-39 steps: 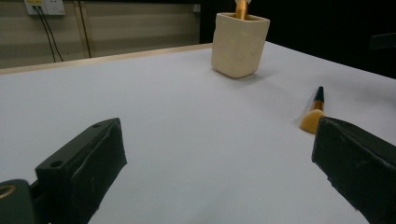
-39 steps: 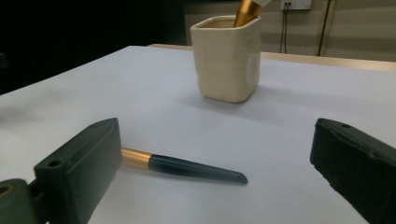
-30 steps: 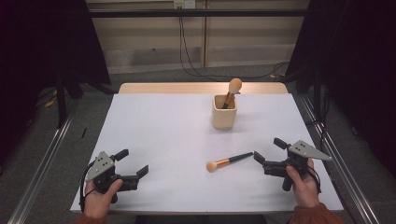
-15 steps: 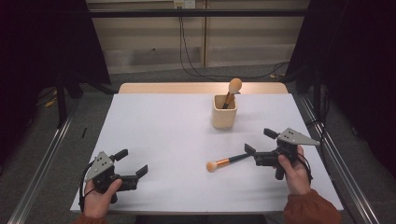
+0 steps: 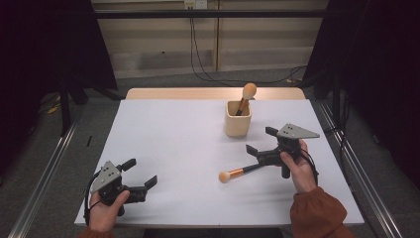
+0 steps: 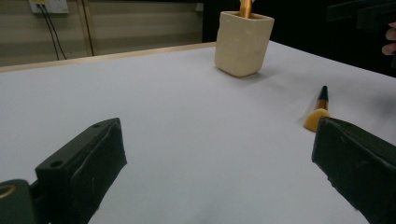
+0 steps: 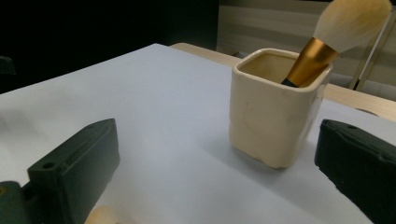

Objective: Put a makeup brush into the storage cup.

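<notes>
The right tool (image 5: 261, 141) is spread wide and holds nothing. It hangs over the black handle end of the makeup brush (image 5: 241, 172) that lies flat on the white counter (image 5: 168, 134), in front of the cream cup (image 5: 238, 118). A second brush (image 5: 244, 98) stands tilted inside the cup. The left tool (image 5: 139, 173) is spread wide too, with nothing in it, far to the left of the cup, near the counter's front edge.

Two brushes (image 5: 237, 173) (image 5: 246, 95), one cup (image 5: 237, 119), two claws (image 5: 261, 140) (image 5: 140, 172)
</notes>
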